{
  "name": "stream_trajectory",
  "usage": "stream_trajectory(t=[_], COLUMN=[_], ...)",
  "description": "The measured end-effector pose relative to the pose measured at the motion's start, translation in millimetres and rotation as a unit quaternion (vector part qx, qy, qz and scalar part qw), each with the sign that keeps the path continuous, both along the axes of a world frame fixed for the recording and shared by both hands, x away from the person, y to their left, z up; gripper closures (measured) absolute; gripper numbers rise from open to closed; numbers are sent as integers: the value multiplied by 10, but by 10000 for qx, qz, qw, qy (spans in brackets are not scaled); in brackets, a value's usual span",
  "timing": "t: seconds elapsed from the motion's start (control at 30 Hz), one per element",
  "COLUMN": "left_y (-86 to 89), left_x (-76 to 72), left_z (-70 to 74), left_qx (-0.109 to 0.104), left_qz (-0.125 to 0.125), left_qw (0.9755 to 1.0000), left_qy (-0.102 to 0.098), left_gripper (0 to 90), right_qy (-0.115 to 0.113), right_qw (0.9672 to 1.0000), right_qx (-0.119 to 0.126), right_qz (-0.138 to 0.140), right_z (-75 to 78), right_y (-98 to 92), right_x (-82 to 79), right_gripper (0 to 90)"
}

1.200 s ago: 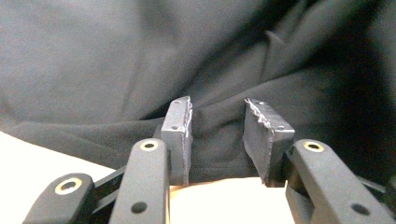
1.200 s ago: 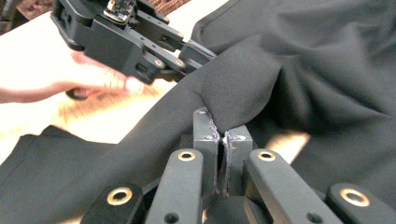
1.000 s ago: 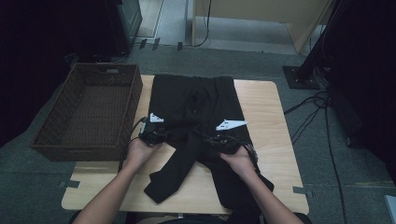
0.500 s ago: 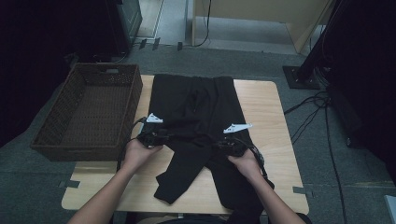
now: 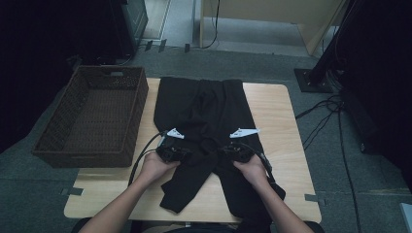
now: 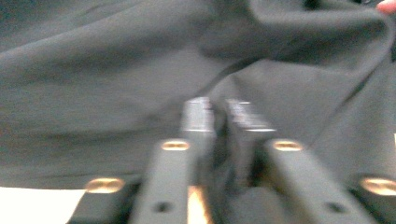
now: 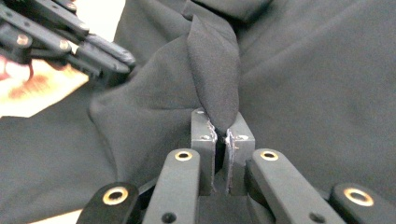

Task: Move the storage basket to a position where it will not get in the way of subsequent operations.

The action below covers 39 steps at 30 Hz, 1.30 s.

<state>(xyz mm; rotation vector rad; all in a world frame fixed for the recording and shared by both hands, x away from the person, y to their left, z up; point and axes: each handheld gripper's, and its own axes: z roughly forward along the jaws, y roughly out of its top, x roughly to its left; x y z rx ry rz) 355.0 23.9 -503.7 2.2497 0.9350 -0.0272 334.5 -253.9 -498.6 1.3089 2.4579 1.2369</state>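
Observation:
Black trousers (image 5: 204, 104) lie flat on the wooden table (image 5: 277, 121), waist at the far side, legs toward the person. My left gripper (image 5: 189, 154) rests on the left leg near the crotch. Its jaws have just been closing and now stand together (image 6: 219, 116) with dark cloth (image 6: 116, 60) bunched between them. My right gripper (image 5: 225, 151) sits on the right leg, shut on a raised fold of the trousers (image 7: 215, 70) that stands up from its pads (image 7: 220, 128). The left gripper (image 7: 93, 51) is in the right gripper view at the upper left, a hand behind it.
A dark wicker basket (image 5: 136, 111) stands at the table's left edge, overhanging it. Cables (image 5: 320, 116) run over the grey floor to the right. One trouser leg (image 5: 175, 199) slants toward the table's near edge.
Both hands have drawn a little toward the near edge. The left gripper has shifted slightly rightward on the cloth and its jaws have closed. The slanting leg has slid slightly.

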Motion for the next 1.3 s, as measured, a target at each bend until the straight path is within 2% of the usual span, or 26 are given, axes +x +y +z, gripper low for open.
stream_trajectory(t=[0.1,0.13,0.2,0.27,0.3,0.37,0.43,0.5,0.53,0.6,0.7,0.77,0.8,0.83,0.9,0.93,0.97,1.0,1.03,1.07,1.13,1.17,1.2,1.23,1.3], left_y=[50,91,184,277,318,395,479,522,518,488,455,444,445,448,460,460,451,440,418,378,275,223,182,144,65], left_x=[-12,-13,-8,0,4,23,51,70,68,72,101,134,156,170,185,175,152,120,90,54,-25,-69,-103,-132,-190], left_z=[29,56,129,203,230,269,308,341,352,348,281,216,183,156,146,162,192,234,269,303,336,340,324,294,218], left_qx=[-53,-161,-383,-493,-569,-585,-704,-730,-711,-491,-183,197,293,346,292,182,67,-82,-268,-325,-382,-372,-423,-440,-388], left_qz=[-7,18,214,358,457,613,858,1019,1096,1124,1203,1228,1287,1373,1454,1427,1413,1327,1141,978,680,626,545,460,330], left_qw=[10000,9999,9990,9980,9972,9961,9933,9913,9903,9908,9907,9900,9893,9881,9876,9881,9880,9890,9908,9926,9953,9958,9963,9972,9984], left_qy=[60,59,-11,-138,-179,-241,-312,-393,-469,-568,-613,-669,-620,-605,-516,-535,-613,-655,-679,-636,-575,-557,-516,-394,-254], left_gripper=[900,900,900,900,900,900,900,900,900,900,900,900,900,900,900,891,843,775,770,733,647,596,558,530,487], right_qy=[67,85,123,133,140,103,79,42,50,29,-51,-41,-39,-61,-125,-167,-241,-349,-419,-449,-455,-475,-482,-508,-570], right_qw=[10000,9999,9998,9998,9997,9997,9998,9998,9998,9998,9998,9998,9998,9998,9997,9996,9994,9990,9985,9983,9982,9981,9980,9978,9973], right_qx=[-46,-71,-132,-105,-117,-130,-138,-116,-134,-147,-113,-31,11,26,4,-8,-83,-137,-187,-191,-198,-214,-235,-266,-341], right_qz=[-54,-73,-107,-145,-143,-156,-147,-123,-130,-140,-162,-192,-191,-202,-194,-226,-235,-243,-284,-305,-328,-323,-335,-336,-319], right_z=[-71,-91,-126,-144,-147,-148,-149,-156,-153,-152,-158,-165,-168,-172,-177,-181,-184,-193,-200,-206,-209,-210,-208,-208,-207], right_y=[-37,-48,-69,-88,-89,-83,-75,-63,-54,-38,-32,-39,-38,-33,-23,-15,-14,-13,-14,-18,-26,-25,-20,-15,-4], right_x=[9,10,12,11,10,10,11,12,10,9,14,12,10,6,-5,-14,-25,-37,-46,-48,-42,-43,-48,-54,-66], right_gripper=[852,851,848,847,843,838,833,831,831,813,707,673,654,645,643,658,698,732,775,797,824,828,828,828,828])
